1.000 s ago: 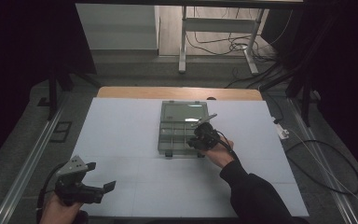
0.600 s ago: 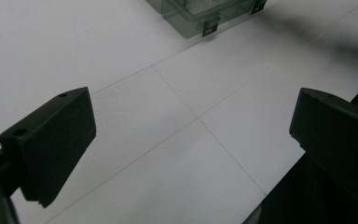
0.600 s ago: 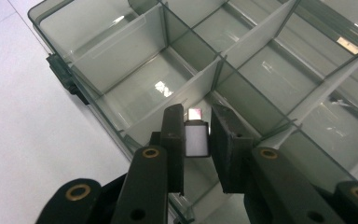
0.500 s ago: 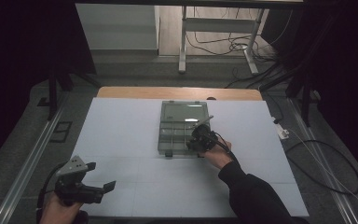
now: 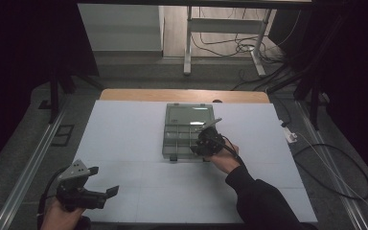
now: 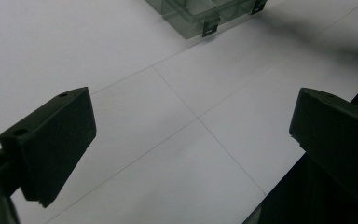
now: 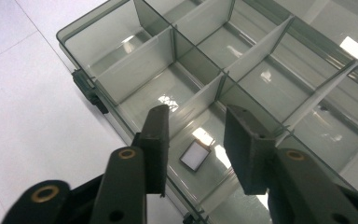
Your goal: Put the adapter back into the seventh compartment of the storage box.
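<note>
Since the earlier high view, hardly any shift of the right gripper [image 5: 200, 143]; just jaws opening wider, with nothing pinched between them. No move at all by the left gripper [image 5: 103, 181].

From the high view: right gripper low over the near right corner of the see-through grey plastic box with many little compartments [image 5: 165, 139], lid flipped up at the far side. Right hand [image 5: 225, 158] behind it, arm stretched forward from the bottom edge, wrist tipped down toward the box. Left gripper far off to the left and nearer the person, held level just over the white table [image 5: 124, 134] by the left hand [image 5: 60, 215], pointing right.

From the left gripper view: left gripper [image 6: 191, 140] with jaws wide apart and empty, bare table under them, a corner of the box [image 6: 191, 14] well ahead.

From the right gripper view: right gripper [image 7: 198, 116] with jaws partly apart, touching nothing. Right under the gap, a small white square piece with a dark edge [image 7: 195, 155], lying flat on the floor of the nearest compartment of the box [image 7: 93, 18]. No other piece to see in the other compartments.

Probably done: the square piece dropped in its place. Probably left: lifting the right gripper away, and maybe shutting the lid.
</note>
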`<state>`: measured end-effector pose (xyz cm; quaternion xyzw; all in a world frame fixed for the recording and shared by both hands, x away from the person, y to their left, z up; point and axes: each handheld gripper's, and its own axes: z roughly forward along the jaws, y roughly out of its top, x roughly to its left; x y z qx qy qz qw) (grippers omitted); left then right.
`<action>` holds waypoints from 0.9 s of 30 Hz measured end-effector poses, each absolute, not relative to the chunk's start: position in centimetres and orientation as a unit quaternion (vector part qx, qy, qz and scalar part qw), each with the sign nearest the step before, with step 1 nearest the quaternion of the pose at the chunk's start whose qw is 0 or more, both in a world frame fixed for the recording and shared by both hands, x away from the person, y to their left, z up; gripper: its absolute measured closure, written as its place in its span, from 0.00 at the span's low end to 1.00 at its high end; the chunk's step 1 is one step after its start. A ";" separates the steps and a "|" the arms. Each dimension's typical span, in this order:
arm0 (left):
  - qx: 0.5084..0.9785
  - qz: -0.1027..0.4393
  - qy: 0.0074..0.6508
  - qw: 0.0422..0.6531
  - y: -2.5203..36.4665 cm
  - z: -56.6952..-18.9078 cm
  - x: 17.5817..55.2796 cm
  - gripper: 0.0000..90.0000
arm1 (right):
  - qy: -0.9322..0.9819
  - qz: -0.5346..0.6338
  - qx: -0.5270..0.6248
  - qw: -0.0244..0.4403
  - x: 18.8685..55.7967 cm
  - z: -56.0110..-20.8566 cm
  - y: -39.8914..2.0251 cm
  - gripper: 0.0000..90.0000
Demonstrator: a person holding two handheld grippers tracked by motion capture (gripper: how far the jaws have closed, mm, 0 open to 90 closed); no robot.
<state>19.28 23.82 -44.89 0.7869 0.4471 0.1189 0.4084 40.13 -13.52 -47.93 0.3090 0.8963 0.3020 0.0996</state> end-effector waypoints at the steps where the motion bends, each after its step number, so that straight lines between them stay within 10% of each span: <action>1: 0.787 0.119 0.447 0.408 23.8 -44.9 19.3 0.01 | 0.896 0.302 0.309 0.099 40.1 -47.9 -13.5 0.64; 27: 0.787 0.119 0.446 0.409 23.9 -44.9 19.3 0.01 | 0.889 0.318 0.317 0.091 39.0 -46.8 -13.9 0.30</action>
